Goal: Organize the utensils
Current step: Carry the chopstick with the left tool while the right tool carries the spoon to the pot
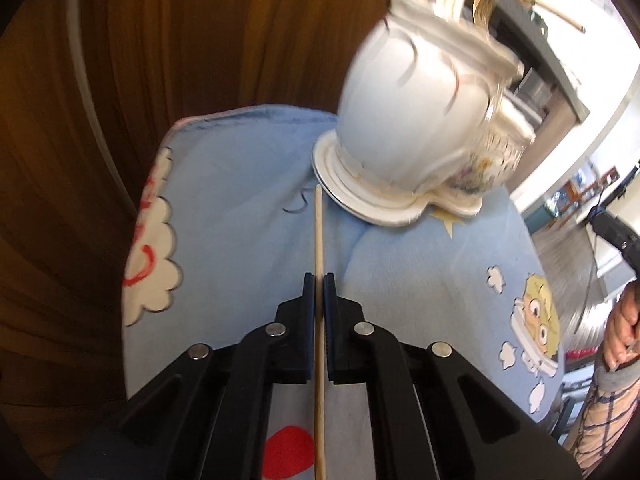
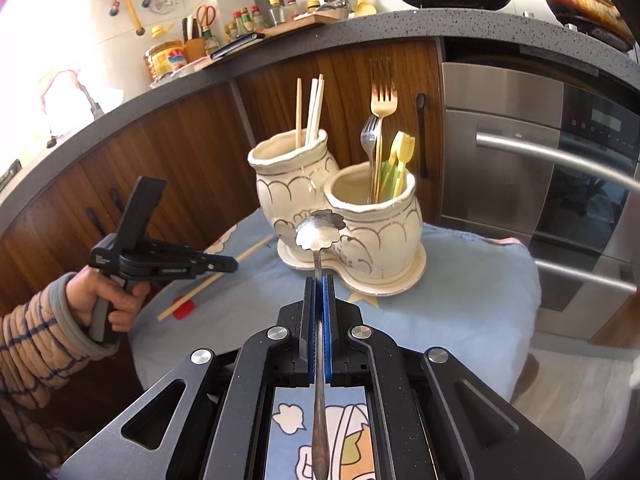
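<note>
Mid-sort here: my left fingers [image 1: 319, 280] are clamped on a chopstick [image 1: 319, 236] lying on the desk near its left edge, right fingers [image 2: 319, 282] gripping a spoon [image 2: 320, 236]. Next, I reckon, chopstick goes into the holder [image 2: 288, 176] pot with the others.

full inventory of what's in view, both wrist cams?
ceramic holder: 1, cream, two joined pots, on the cloth
chopsticks: about 4, pale wood, upright in the left pot
forks: 2, one gold, one silver, in the right pot
plastic utensils: several, yellow and green, right pot
chopstick: 1, pale wood, lying on the cloth, between the left gripper's pads
spoon: 1, silver, scalloped bowl, in the right gripper
cloth: 1, light blue, cartoon print, over the table
left gripper: 1, black, shut on chopstick
right gripper: 1, black, shut on spoon
</note>
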`<action>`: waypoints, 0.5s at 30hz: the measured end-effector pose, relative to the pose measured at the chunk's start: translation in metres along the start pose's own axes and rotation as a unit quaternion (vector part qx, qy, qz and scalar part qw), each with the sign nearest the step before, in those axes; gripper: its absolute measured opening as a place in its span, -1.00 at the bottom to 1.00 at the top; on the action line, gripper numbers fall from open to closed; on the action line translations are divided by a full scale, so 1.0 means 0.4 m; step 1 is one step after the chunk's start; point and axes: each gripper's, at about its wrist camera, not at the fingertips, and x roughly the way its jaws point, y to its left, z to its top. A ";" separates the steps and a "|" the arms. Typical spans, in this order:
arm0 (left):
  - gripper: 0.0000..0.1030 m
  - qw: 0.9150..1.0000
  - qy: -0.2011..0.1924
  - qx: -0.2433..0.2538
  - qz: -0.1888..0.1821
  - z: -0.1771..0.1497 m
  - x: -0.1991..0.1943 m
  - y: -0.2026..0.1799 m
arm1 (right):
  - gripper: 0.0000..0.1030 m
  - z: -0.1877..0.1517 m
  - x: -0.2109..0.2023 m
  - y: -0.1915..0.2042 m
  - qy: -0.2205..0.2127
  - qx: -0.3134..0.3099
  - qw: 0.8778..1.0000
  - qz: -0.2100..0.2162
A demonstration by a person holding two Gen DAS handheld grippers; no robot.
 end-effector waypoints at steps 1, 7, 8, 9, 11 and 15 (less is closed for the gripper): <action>-0.92 1.000 -0.009 -0.005 -0.002 0.000 -0.018 0.006 | -0.93 0.003 -0.003 0.000 -0.002 0.000 1.000 0.000; -0.92 0.996 -0.082 -0.032 -0.024 0.036 -0.126 0.015 | -0.93 0.028 -0.014 0.008 -0.015 -0.002 1.000 -0.001; -0.92 0.994 -0.098 -0.033 -0.032 0.041 -0.145 0.012 | -0.93 0.035 -0.015 0.009 -0.018 -0.001 1.000 0.000; -0.92 0.992 -0.116 -0.034 -0.042 0.049 -0.168 0.014 | -0.93 0.043 -0.017 0.010 -0.022 -0.002 1.000 0.000; -0.92 0.987 -0.149 -0.032 -0.049 0.077 -0.207 0.000 | -0.93 0.059 -0.019 0.010 -0.029 -0.002 1.000 0.000; -0.92 0.975 -0.214 -0.010 -0.060 0.118 -0.268 -0.052 | -0.93 0.102 -0.025 0.014 -0.046 -0.005 0.999 0.000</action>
